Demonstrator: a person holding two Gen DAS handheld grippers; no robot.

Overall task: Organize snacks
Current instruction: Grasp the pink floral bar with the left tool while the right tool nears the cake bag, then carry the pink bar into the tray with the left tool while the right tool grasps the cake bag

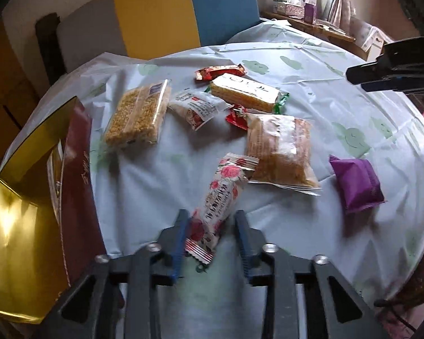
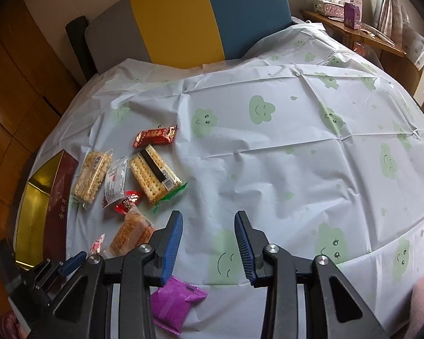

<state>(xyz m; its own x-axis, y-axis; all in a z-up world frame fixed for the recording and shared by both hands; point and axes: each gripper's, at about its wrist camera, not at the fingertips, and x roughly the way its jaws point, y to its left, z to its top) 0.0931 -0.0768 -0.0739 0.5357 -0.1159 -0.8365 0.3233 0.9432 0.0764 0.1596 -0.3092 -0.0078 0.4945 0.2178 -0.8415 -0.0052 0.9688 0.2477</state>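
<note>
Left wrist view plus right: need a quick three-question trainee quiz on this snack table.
1. True or false: the right claw is clamped on the purple packet.
2. Which snack lies between the left claw's fingers? A) red bar B) rose-print packet C) purple packet
3. In the left wrist view, on which side of the snacks does the gold-lined box sit?

Key:
1. False. The right claw is open over bare cloth; the purple packet lies loose on the cloth.
2. B
3. Left
</note>
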